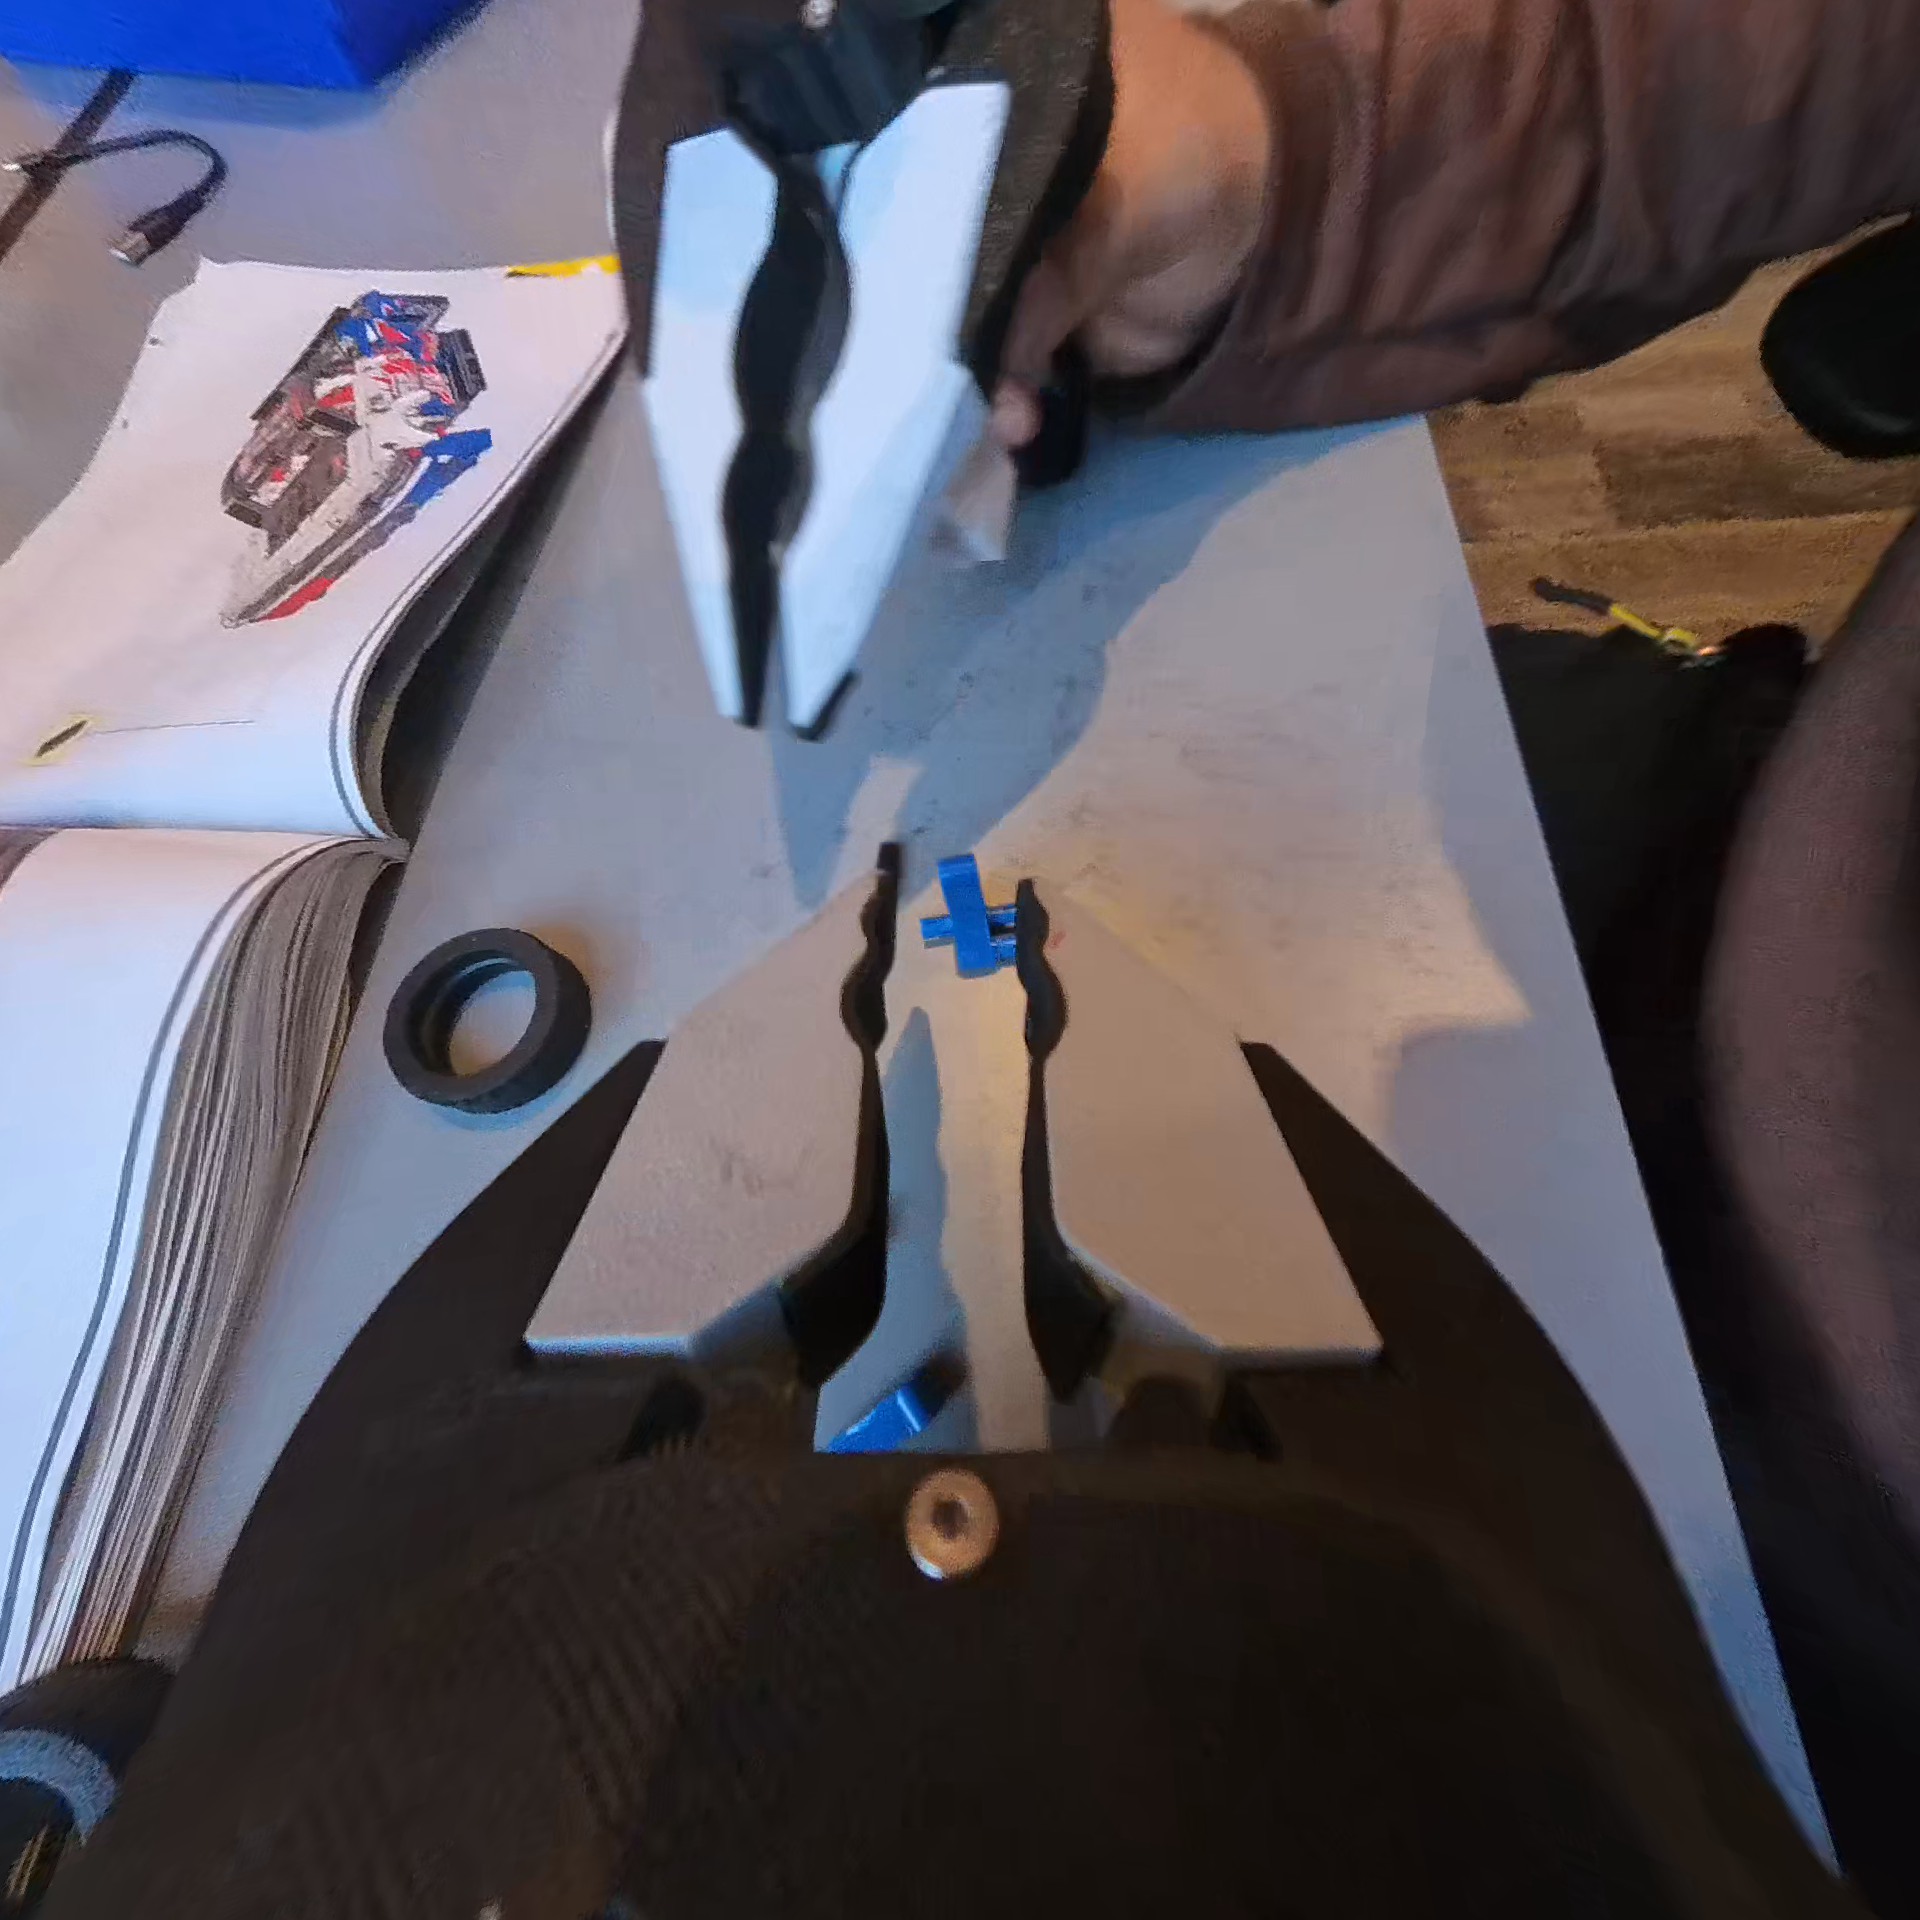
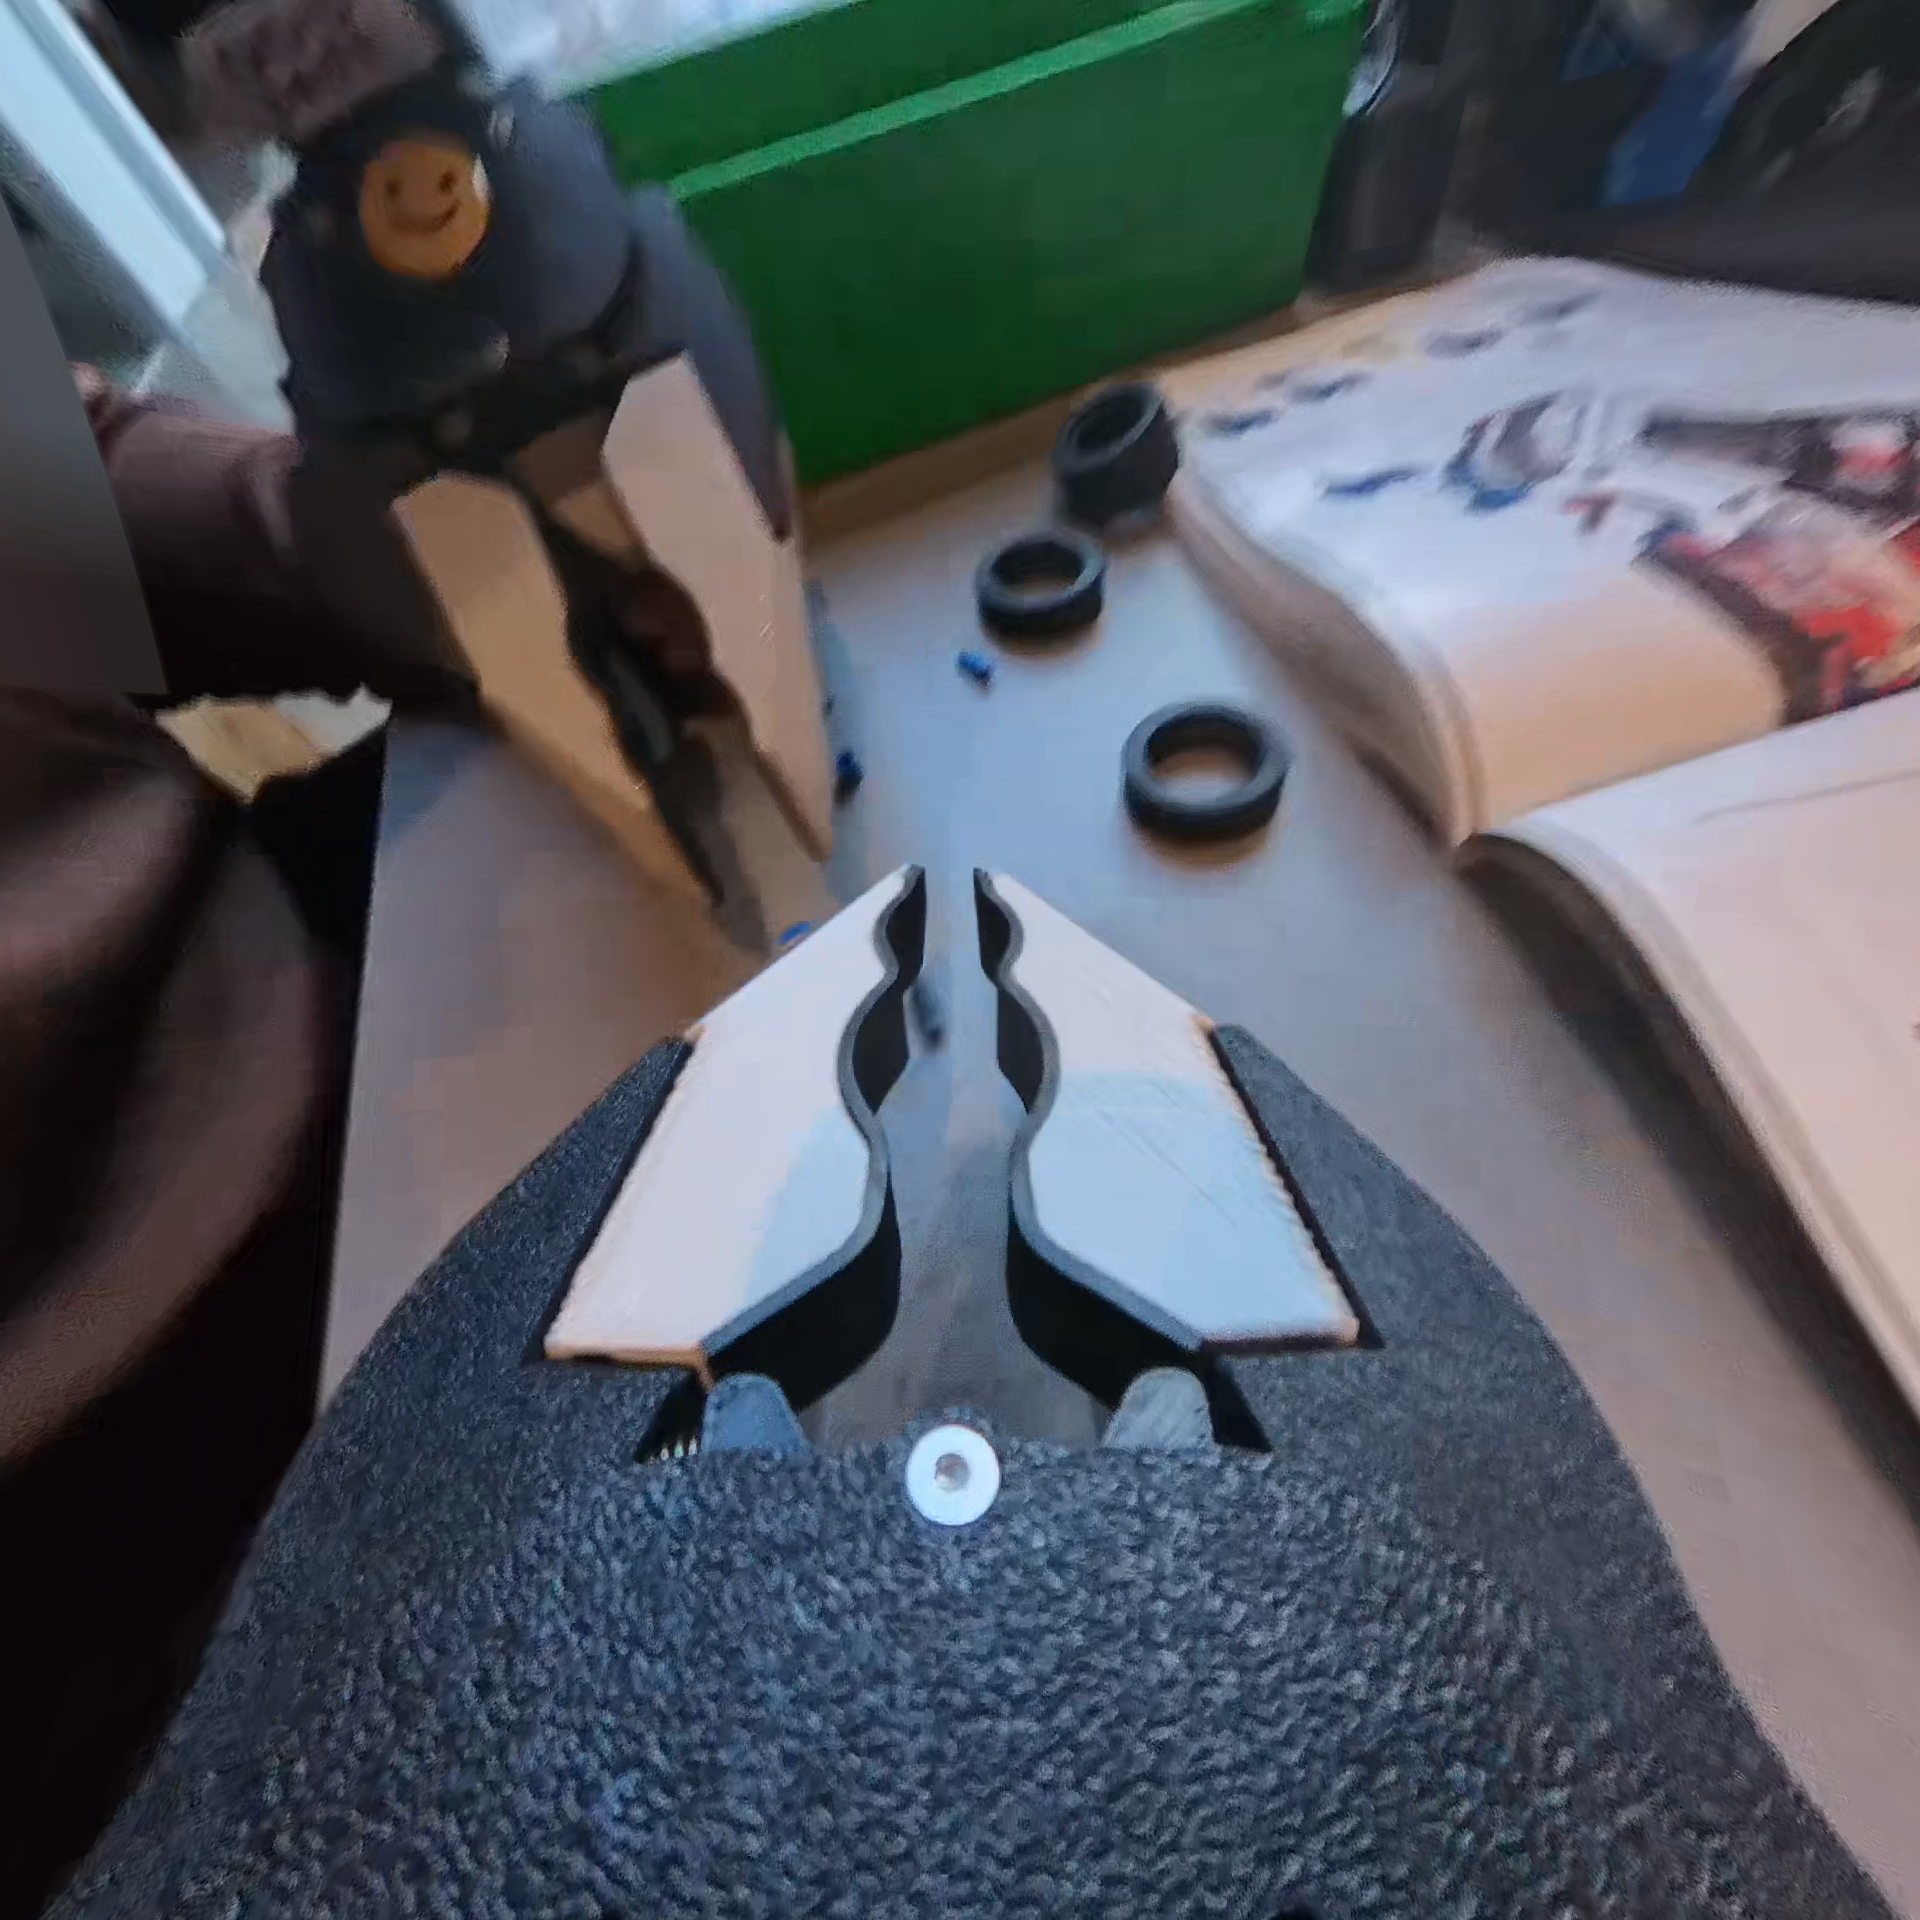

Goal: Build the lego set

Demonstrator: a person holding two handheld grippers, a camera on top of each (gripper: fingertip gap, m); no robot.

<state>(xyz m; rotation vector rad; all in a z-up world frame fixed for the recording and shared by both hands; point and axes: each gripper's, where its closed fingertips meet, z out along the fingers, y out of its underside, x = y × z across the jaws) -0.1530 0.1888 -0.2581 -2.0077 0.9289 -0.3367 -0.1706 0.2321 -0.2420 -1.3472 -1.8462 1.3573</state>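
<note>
**Two grippers faced each other, jaws parted**

The left gripper (image 1: 956, 883) reached forward with its jaws moderately apart. The right gripper (image 2: 948, 883) pointed back toward it from the opposite side, its jaws separated by only a narrow gap, nothing between them. A hand (image 1: 1132, 291) in a brown sleeve (image 1: 1558, 187) gripped the right gripper's body.

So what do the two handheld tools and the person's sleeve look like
Both are black textured shells with a silver screw at the centre. Each ends in two pale flat fingers lined with wavy black pads. The left tool carries a round orange smiley badge. The person wears a brown sleeve.
</note>
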